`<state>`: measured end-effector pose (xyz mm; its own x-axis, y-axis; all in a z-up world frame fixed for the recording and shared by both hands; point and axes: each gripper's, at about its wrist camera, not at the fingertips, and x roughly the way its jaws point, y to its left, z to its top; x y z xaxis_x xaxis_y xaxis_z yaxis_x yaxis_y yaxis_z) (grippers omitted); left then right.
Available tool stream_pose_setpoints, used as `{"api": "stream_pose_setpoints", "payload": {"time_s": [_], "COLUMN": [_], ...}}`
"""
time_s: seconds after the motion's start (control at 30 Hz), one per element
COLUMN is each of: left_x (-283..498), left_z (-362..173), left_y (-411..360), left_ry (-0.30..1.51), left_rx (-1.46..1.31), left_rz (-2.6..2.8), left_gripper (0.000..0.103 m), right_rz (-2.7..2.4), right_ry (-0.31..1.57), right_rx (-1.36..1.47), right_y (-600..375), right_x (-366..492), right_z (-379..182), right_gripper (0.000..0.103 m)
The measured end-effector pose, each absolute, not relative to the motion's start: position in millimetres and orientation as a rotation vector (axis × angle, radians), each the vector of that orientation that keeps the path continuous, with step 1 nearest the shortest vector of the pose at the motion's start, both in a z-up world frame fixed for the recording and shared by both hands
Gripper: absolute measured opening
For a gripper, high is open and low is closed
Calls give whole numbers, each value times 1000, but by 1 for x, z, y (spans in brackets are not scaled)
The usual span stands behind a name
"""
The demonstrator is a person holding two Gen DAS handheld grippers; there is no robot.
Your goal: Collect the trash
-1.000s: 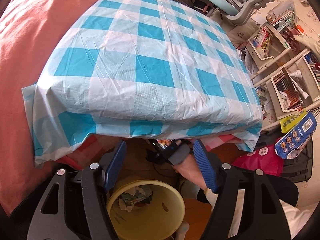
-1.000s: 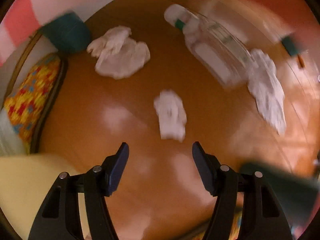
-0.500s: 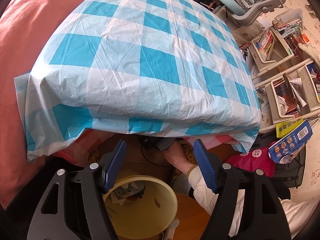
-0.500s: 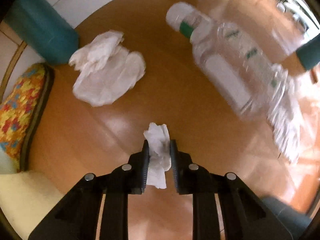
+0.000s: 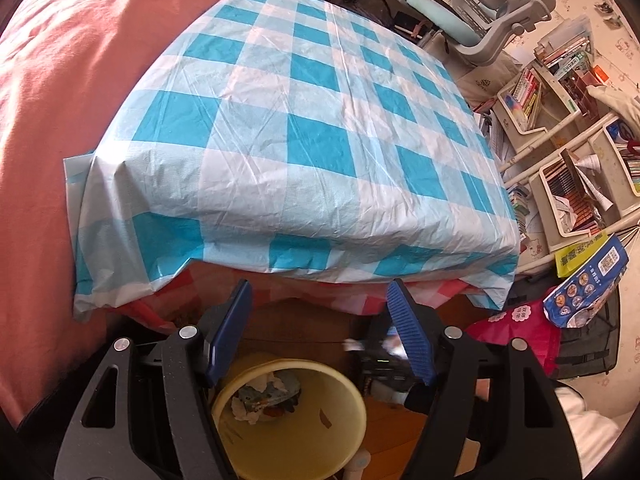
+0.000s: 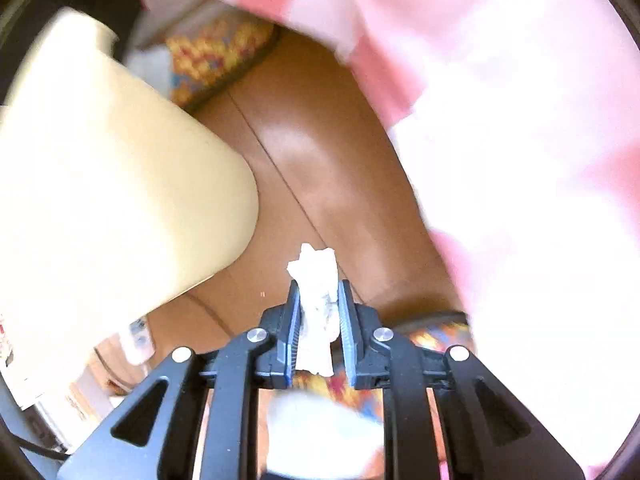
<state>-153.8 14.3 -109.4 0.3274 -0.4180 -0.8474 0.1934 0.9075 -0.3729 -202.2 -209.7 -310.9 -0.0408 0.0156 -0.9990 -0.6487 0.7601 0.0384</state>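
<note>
My left gripper (image 5: 319, 286) is open and holds nothing. It hangs over a pale yellow bin (image 5: 304, 448) that has crumpled paper and wrappers inside. My right gripper (image 6: 319, 286) points down at the wooden floor and is shut on a small wad of white tissue (image 6: 316, 268), which sticks out past its tips. The same yellow bin (image 6: 120, 200) stands just left of it. In the left wrist view the right gripper (image 5: 380, 356) appears blurred to the right of the bin, below the table edge, with a white scrap at its tip.
A table under a blue-and-white check cloth (image 5: 312, 128) fills the left wrist view, with a pink-and-white cloth (image 6: 520, 160) hanging below it. A salmon bedcover (image 5: 60, 120) lies to the left. An office chair (image 5: 480, 8), crowded shelves (image 5: 560, 120) and bags (image 5: 588, 284) stand to the right. A patterned cushion (image 6: 216, 60) lies on the floor.
My right gripper shut on the small tissue wad on the floor and rose with it, coming beside the bin. The bottle and other tissues left its view. The left gripper barely moved.
</note>
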Motion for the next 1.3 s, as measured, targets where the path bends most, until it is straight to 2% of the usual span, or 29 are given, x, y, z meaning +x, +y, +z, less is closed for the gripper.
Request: {"api": "stream_pose_setpoints", "payload": {"time_s": [0.2,0.33,0.4,0.43,0.47,0.5,0.53,0.67,0.8,1.1,1.3], "left_x": [-159,-165,-174,-180,-185,-190,-194,-206,-195,-174,-174], "left_z": [-116,-120,-112,-107,-104,-101,-98,-104,-116,-118,-110], "left_y": [12,11,13,12,8,4,-1,-5,9,44,44], "left_ry": [1145,1156,1147,1135,1124,1113,1103,1068,1126,1104,1043], "left_rx": [-154,-144,-190,-209,-213,-200,-166,-57,-113,-310,-307], "left_rz": [-383,-386,-403,-421,-440,-463,-483,-525,-491,-469,-464], "left_gripper": [67,68,68,68,69,70,70,73,73,73,73], "right_rz": [616,776,860,880,895,897,890,800,695,597,536], "right_ry": [1377,1264,1248,1249,1260,1264,1251,1268,1231,1076,1007], "right_rx": [-417,-373,-418,-443,-464,-484,-515,-502,-422,-124,-66], "right_y": [-234,-185,-150,-133,-119,-106,-92,-98,-109,-123,-125], "right_x": [-231,-260,-276,-278,-283,-286,-291,-285,-272,-266,-268], "right_z": [-189,-136,-129,-133,-133,-139,-144,-152,-155,-103,-87], "right_gripper": [19,19,21,28,48,58,64,64,64,73,77]}}
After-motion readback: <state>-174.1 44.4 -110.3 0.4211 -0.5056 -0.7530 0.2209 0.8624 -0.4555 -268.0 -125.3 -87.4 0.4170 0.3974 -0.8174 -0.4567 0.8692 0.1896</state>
